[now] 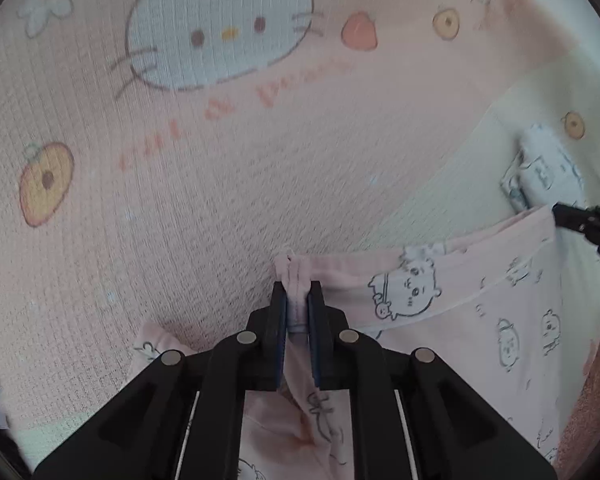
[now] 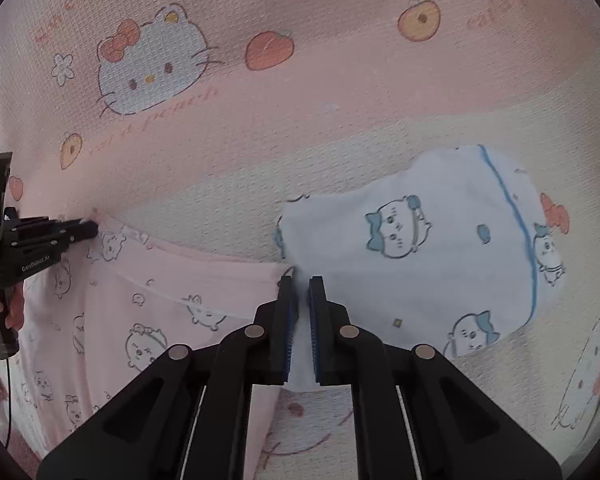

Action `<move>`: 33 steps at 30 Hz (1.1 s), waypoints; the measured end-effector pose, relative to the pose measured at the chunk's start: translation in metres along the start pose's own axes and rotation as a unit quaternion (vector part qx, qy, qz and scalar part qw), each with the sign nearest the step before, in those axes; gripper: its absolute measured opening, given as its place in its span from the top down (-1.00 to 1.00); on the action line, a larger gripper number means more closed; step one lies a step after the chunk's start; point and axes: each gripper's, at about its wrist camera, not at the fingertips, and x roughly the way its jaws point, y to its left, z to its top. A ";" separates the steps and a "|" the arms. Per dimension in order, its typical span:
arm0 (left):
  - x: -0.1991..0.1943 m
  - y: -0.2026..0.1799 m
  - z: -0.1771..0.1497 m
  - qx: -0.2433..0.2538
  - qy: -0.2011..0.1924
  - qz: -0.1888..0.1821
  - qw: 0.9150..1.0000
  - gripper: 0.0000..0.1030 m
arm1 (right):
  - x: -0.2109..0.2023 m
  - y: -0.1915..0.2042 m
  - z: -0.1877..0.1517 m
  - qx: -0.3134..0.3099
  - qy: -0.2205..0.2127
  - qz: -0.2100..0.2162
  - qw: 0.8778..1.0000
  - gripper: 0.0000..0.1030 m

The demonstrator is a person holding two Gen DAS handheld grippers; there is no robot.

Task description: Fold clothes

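Cartoon-printed bedsheet (image 1: 220, 200) lies beneath; left gripper (image 1: 298, 300) pinches the pink garment (image 1: 460, 320) corner, right gripper (image 2: 303, 292) slightly spread beside it, to stretch the edge.

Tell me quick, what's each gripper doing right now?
Left gripper: closed on a bunched corner of the pink garment.
Right gripper: jaws nearly closed at the pink garment's other corner; grip cannot be told.

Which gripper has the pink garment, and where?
Left gripper pinches the pink garment at its bunched top corner; right gripper grips nothing visible.
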 end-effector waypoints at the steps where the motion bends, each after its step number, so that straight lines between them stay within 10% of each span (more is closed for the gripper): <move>1: -0.004 0.003 0.001 -0.014 -0.005 -0.012 1.000 0.58 | 0.002 0.003 -0.001 -0.007 0.005 -0.003 1.000 0.55; 3: -0.008 0.003 -0.001 -0.008 -0.015 -0.009 1.000 0.57 | 0.007 0.006 -0.009 -0.016 0.022 0.010 1.000 0.07; 8: 0.003 0.003 -0.013 0.005 0.010 0.000 1.000 0.57 | 0.002 0.013 -0.016 -0.029 0.024 0.000 0.999 0.06; 12: 0.006 0.003 -0.016 -0.002 0.002 0.002 1.000 0.57 | -0.017 0.016 -0.016 -0.027 -0.003 0.005 1.000 0.19; 18: 0.009 0.008 -0.010 -0.013 -0.005 0.002 1.000 0.57 | 0.015 0.018 -0.021 -0.013 0.083 0.006 0.996 0.49; 26: 0.014 -0.002 0.001 0.000 -0.017 -0.006 1.000 0.85 | 0.030 0.015 -0.005 0.019 0.054 0.036 0.998 0.36; 29: -0.003 0.006 0.004 -0.016 -0.058 -0.014 0.998 0.85 | 0.027 0.009 -0.008 0.014 0.027 0.007 1.000 0.98; 33: 0.003 0.018 0.011 -0.038 -0.060 -0.006 0.997 0.85 | 0.025 0.003 -0.012 0.014 0.009 0.004 1.000 1.00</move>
